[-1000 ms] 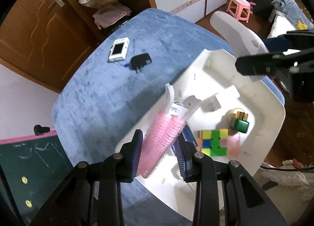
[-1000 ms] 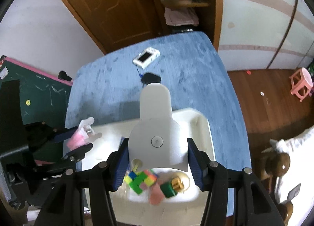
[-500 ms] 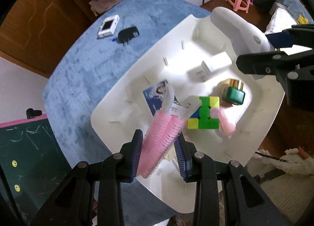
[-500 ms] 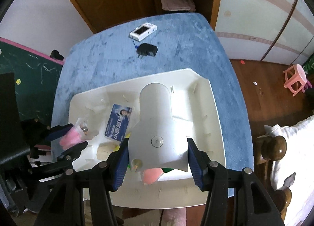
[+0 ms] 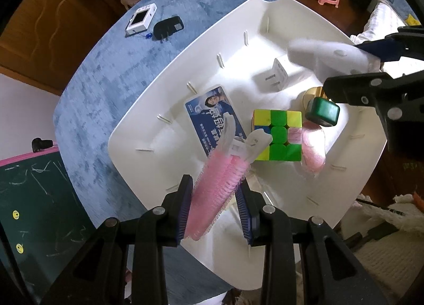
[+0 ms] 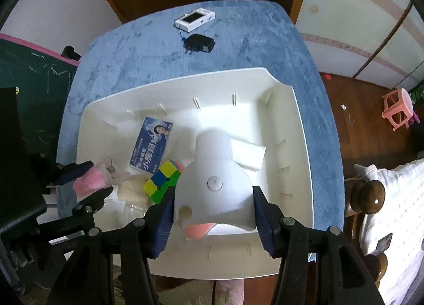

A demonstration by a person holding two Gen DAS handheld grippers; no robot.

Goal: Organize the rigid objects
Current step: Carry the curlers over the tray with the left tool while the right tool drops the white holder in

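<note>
Left wrist view: both loads have sunk over the white plastic tray [image 5: 148, 122]; left fingers [image 5: 214, 209] pinch the pink bristly hair roller [image 5: 217, 188], right fingers [image 6: 212, 214] clamp the white scoop-shaped plastic piece [image 6: 214, 180]; release looks near.

Soft indoor daylight, seemingly from the right. The shallow white plastic tray [image 6: 296, 124] glares almost blown out, with faint shadows inside. Fisheye curvature bends the blue cloth-covered table [image 5: 111, 71]; corners fall black. A white plastic scoop-shaped piece [image 5: 328, 55] looks motion-blurred.
</note>
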